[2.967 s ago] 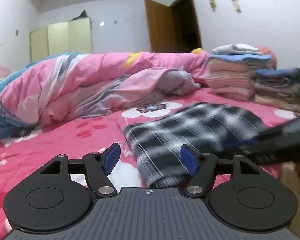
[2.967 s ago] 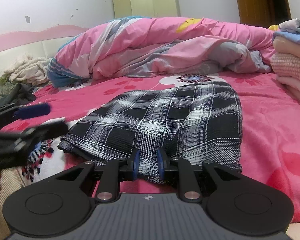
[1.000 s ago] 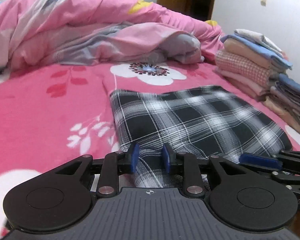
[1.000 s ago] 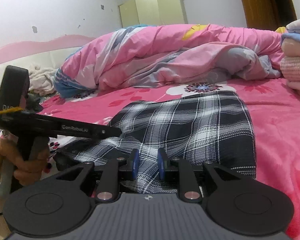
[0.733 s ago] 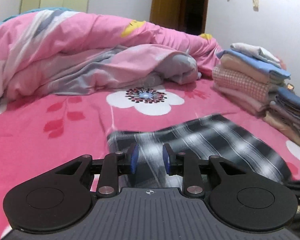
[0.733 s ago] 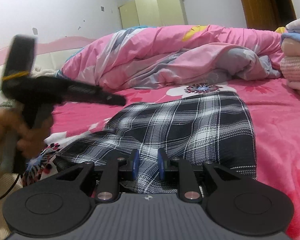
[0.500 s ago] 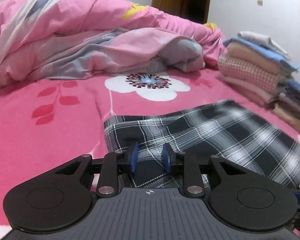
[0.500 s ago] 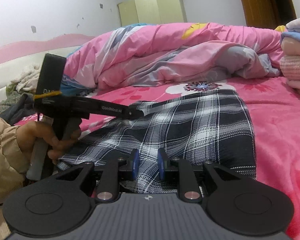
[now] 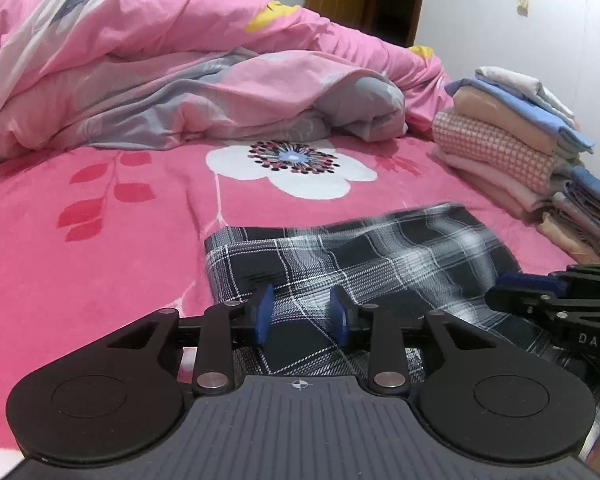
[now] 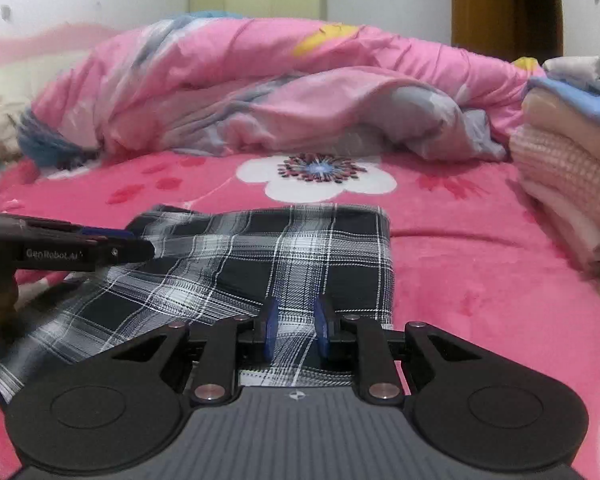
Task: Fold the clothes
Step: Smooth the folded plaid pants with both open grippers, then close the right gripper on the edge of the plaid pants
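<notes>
Lying folded on the pink bed [image 9: 100, 280], the plaid garment [image 9: 360, 256] reaches from mid-frame down to 6 o'clock in both wrist views, its near edge running in between the blue pads of both tongs. The left tongs [image 9: 300, 318] sit at 6 o'clock in their own view with the jaws opening; plaid cloth lies in the gap, and the pads stand clear of it on either side. The right tongs [image 10: 296, 330] are clenched on a gathered ridge of the plaid garment, which rises between their pads. From the left view the right tongs enter at 3 o'clock, touching the cloth's right edge; from the right view the left tongs come in at 9 o'clock over the cloth's left corner. A rumpled pink duvet [image 9: 160, 72] fills 12 o'clock, and a stack of folded clothes [image 9: 512, 148] stands at 2 o'clock, well apart.
</notes>
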